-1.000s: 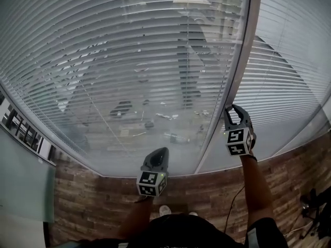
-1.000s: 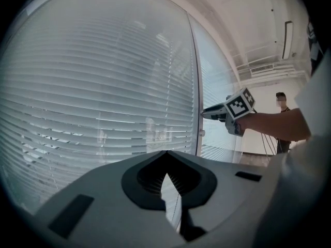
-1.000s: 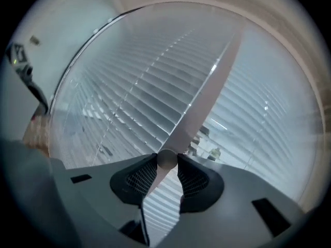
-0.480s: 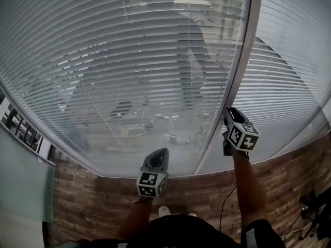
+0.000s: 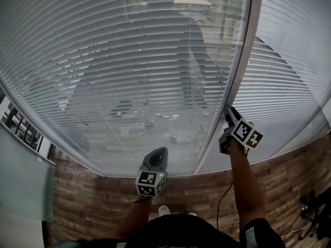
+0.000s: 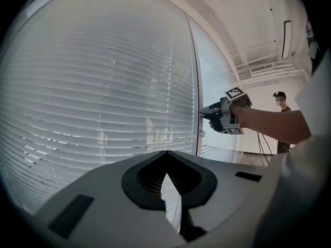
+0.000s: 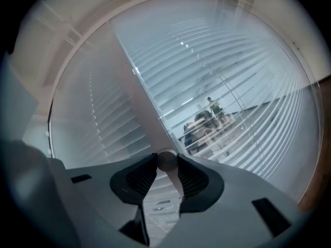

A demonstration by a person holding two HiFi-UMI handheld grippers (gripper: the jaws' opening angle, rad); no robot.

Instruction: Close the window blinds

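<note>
White slatted blinds [image 5: 129, 76] cover the big left pane, and street shapes show faintly through the slats. A second set of blinds [image 5: 289, 71] hangs right of the pale mullion [image 5: 235, 81]. My right gripper [image 5: 228, 112] is at the mullion, rolled onto its side. In the right gripper view its jaws are shut on a small round knob [image 7: 166, 160] at the mullion's edge. My left gripper [image 5: 158, 155] hovers low in front of the left pane, pointing at the blinds. Its jaws [image 6: 165, 153] meet at the tips with nothing between them.
A wood-patterned wall [image 5: 103, 200] runs below the window sill. A cable [image 5: 222, 200] hangs under my right arm. Dark gear [image 5: 315, 205] stands on the floor at the far right. A person [image 6: 282, 120] stands in the background of the left gripper view.
My right gripper has rolled about its own axis while staying at the mullion, with its marker cube swinging over to the right. The street scene behind the left slats looks a little fainter. The left gripper stayed still.
</note>
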